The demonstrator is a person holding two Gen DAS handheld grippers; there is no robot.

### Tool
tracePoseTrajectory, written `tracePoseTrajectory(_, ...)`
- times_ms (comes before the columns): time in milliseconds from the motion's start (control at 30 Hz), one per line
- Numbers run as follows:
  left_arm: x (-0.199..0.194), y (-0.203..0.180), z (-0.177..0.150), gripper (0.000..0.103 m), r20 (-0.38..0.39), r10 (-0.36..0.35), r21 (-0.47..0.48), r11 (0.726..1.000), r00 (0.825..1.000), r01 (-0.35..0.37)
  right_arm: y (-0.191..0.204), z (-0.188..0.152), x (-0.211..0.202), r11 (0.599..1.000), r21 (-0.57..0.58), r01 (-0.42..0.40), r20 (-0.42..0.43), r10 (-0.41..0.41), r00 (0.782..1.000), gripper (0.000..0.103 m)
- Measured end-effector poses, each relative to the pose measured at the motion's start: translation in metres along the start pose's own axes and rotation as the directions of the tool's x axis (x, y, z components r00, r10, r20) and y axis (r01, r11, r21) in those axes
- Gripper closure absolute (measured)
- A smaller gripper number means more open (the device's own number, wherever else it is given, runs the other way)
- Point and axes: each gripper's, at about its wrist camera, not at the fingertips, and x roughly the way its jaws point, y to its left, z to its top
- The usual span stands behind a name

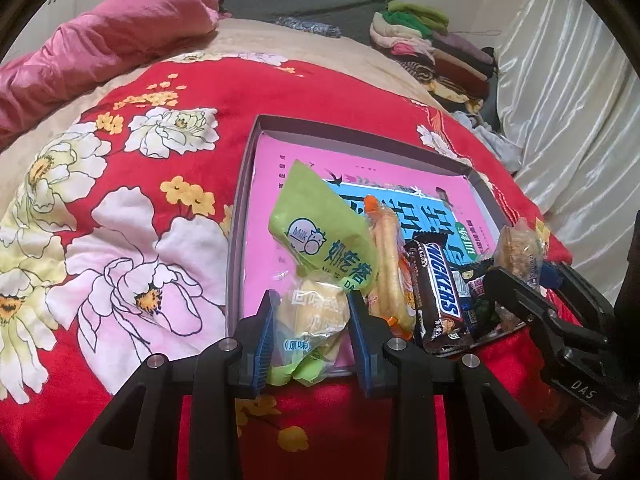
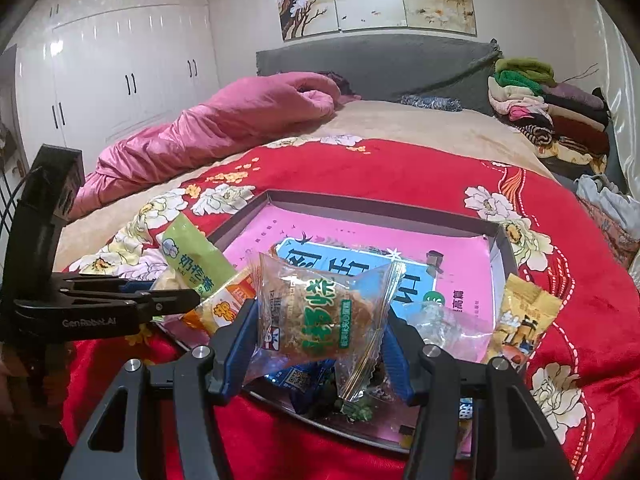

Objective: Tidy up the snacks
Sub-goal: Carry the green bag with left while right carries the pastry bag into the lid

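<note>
Grippers both clamp snacks: left gripper (image 1: 310,336) on the green milk-candy packet (image 1: 320,240), right gripper (image 2: 320,344) on a clear meat-floss cake wrapper (image 2: 320,312). Slippery film could slide free over the tray (image 2: 360,210).

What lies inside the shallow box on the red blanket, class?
Inside the box: a pink printed sheet lining its floor, a Snickers bar, an orange-trimmed snack packet and small dark wrappers. The sheet's near part is covered by snacks.

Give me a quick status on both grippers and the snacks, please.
Left gripper shut on green packet. Right gripper shut on clear packet. Both over the tray, other snacks crowding its near edge.
</note>
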Motion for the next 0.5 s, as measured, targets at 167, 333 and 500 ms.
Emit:
tracePoseTrajectory(167,0.001,0.001,0.000,0.068,0.001,-0.004,-0.005,1.000,1.000,0.004,0.002,-0.001,0.003,1.000,-0.015,-0.002,-0.007,0.002,1.000,0.045)
tracePoseTrajectory(333,0.003,0.002,-0.001,0.068,-0.003,-0.005,-0.007,1.000,1.000,0.005,0.005,-0.002,0.008,1.000,-0.030,-0.004,-0.028,0.003,1.000,0.045)
tracePoseTrajectory(500,0.004,0.002,-0.002,0.068,-0.003,-0.006,-0.008,1.000,1.000,0.006,0.011,-0.002,0.010,0.998,-0.054,-0.017,-0.035,0.015,0.999,0.045)
